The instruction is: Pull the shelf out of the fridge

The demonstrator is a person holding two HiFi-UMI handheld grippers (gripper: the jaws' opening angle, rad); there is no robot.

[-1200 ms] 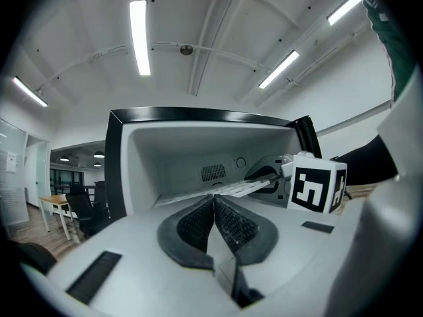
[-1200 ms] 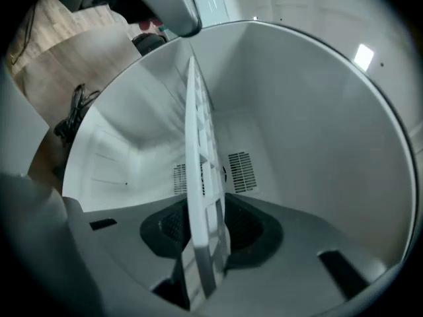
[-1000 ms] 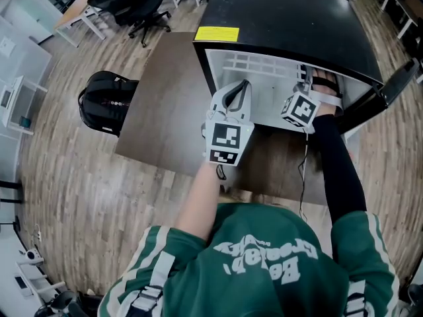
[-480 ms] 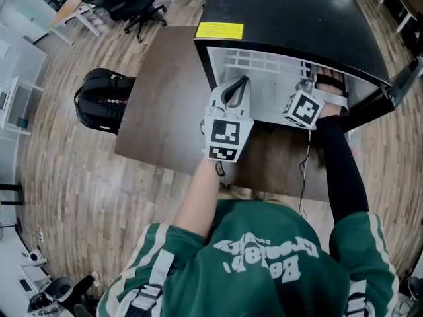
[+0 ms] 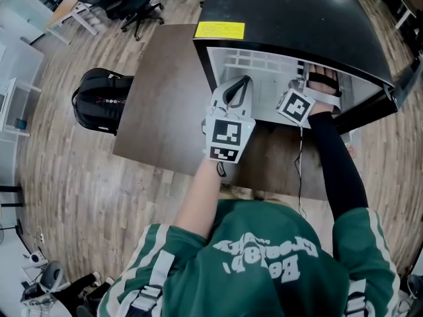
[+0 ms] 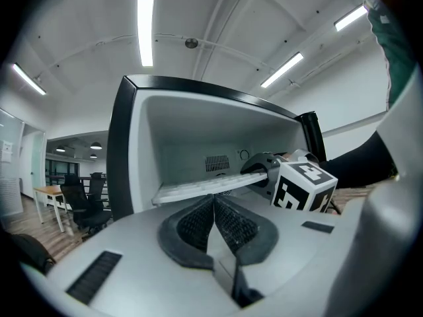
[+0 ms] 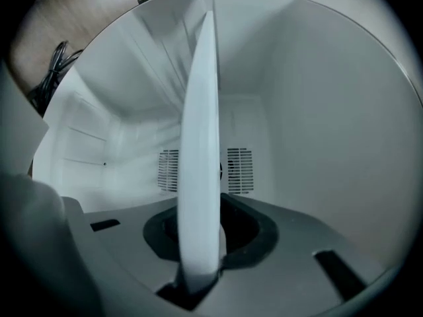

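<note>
A black fridge stands open on the brown table, its inside white. A white shelf lies across it; in the left gripper view this shelf is a flat slab sticking forward. My right gripper reaches into the opening at the right. Its jaws are closing, with the shelf's front edge between them, and the pads sit against it. The left gripper view shows the right gripper at the slab's right end. My left gripper hovers before the opening, shut and holding nothing.
The fridge door hangs open at the right. A thin cable runs over the table near my right arm. A black backpack lies on the wooden floor to the left, and office chairs stand further back.
Hardly anything has moved. The right gripper stays at the shelf's edge and has shifted a little to the left; the left gripper holds its place.
</note>
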